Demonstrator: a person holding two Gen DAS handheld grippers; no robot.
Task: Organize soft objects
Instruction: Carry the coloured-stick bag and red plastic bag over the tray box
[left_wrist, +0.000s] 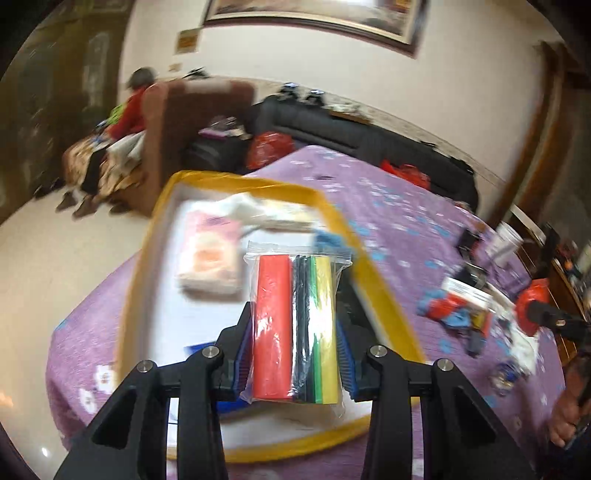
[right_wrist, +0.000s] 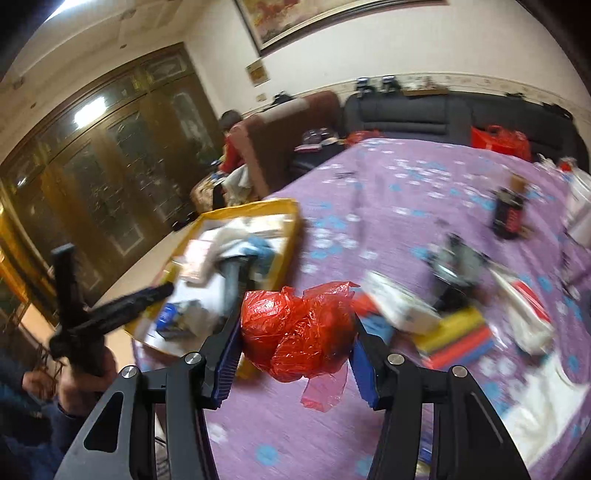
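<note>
My left gripper (left_wrist: 295, 314) is shut on a clear zip bag (left_wrist: 295, 325) of red, black, green and yellow sheets, held upright above the yellow-rimmed box (left_wrist: 240, 181). In the box lie a pink packet (left_wrist: 210, 254), a white cloth (left_wrist: 251, 210) and a blue cloth (left_wrist: 328, 240). My right gripper (right_wrist: 298, 314) is shut on a crumpled red plastic bag (right_wrist: 299, 332) above the purple tablecloth (right_wrist: 388, 184), to the right of the box (right_wrist: 258, 205). The left wrist view shows that red bag (left_wrist: 528, 302) at the far right.
A heap of loose things lies on the cloth right of the box: a white packet (right_wrist: 399, 299), coloured sheet packs (right_wrist: 458, 332), a white plastic bag (right_wrist: 524, 314) and a dark bottle (right_wrist: 509, 214). A dark sofa (right_wrist: 424, 110), a brown armchair and a seated person stand behind the table.
</note>
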